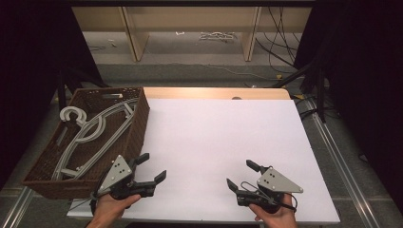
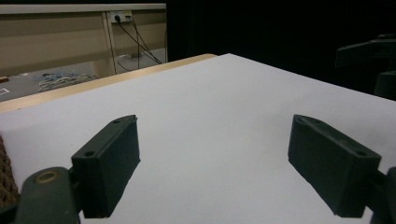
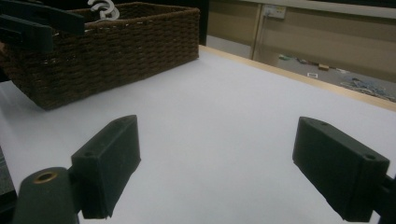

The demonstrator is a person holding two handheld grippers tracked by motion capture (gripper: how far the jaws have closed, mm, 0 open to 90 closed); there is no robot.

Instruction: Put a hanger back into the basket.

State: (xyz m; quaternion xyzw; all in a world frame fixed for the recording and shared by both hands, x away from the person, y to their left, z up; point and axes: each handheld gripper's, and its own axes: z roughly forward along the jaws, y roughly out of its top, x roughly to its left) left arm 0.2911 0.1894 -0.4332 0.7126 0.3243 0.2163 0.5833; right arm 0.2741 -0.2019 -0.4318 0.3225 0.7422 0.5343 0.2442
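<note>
Left gripper (image 1: 152,167): held in the person's left hand (image 1: 111,206) at the near edge of the table; jaws spread wide, nothing between them. In the left gripper view both black jaws stand well apart over bare white surface.
Right gripper (image 1: 241,175): held in the right hand (image 1: 275,216) at the near edge, well apart from the left gripper; jaws wide apart and holding nothing. In the right gripper view only white table lies between them.
Basket (image 1: 138,128): brown wicker, just left of the left gripper, its near right corner close beside that gripper's grey plate; far off to the left of the right gripper. In the right gripper view it stands ahead and to the left (image 3: 116,51).
Hangers (image 1: 95,130): pale grey, lying in the basket, left of and beyond the left gripper, not touched by either gripper. One hook (image 1: 71,114) sticks up over the basket's far left rim; the hook also peeks over the rim in the right gripper view (image 3: 103,8).
Table (image 1: 214,137): white top ahead of both grippers, with a wooden strip along its far edge.
</note>
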